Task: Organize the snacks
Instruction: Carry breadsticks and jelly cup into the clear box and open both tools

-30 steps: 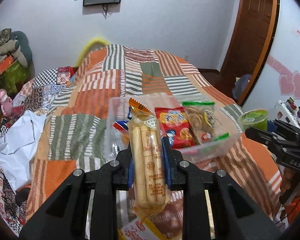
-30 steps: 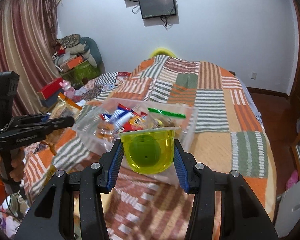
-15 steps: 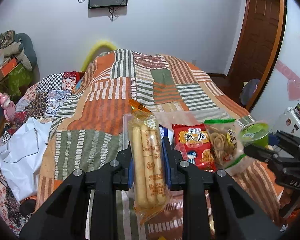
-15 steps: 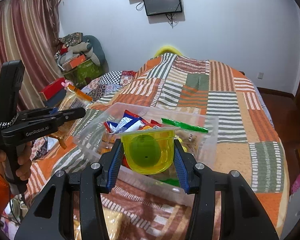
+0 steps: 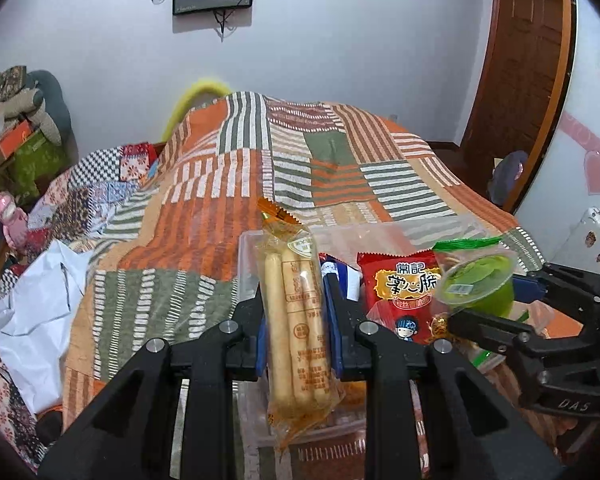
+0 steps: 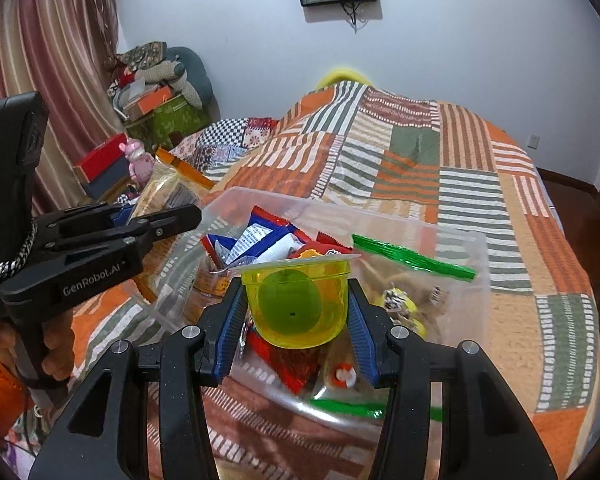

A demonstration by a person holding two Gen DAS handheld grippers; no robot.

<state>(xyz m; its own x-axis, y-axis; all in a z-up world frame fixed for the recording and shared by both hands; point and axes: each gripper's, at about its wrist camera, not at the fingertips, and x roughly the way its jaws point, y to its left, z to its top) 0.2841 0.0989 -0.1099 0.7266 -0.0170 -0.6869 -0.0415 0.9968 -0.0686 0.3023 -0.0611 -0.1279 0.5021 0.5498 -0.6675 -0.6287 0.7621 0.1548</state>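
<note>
Two hand-held black grippers poised over a clear plastic storage bin [image 6: 452, 248] on a bed with an orange, green and white striped patchwork quilt [image 5: 284, 160]. Left gripper [image 5: 295, 320], jaws nearly together and clamped on a long clear packet of pale breadsticks [image 5: 296, 320], packet upright between the blue pads, long axis running along the fingers, orange crimped top leaning out over the bin's near-left corner. Right gripper [image 6: 296, 312], jaws partly open and pressed against the sides of a translucent yellow-green jelly cup [image 6: 298, 304], foil lid up, hanging directly above the bin's middle. Inside the bin: a red snack pouch [image 5: 404, 296], a blue-and-white wrapper [image 6: 256, 240] and a clear bag with a green seal strip [image 6: 412, 260]. Likely next: release into the bin. Cup already over the contents, so the right hand nearer a drop; breadstick packet only at the bin's edge, probably needing to go further in and tip flat.
</note>
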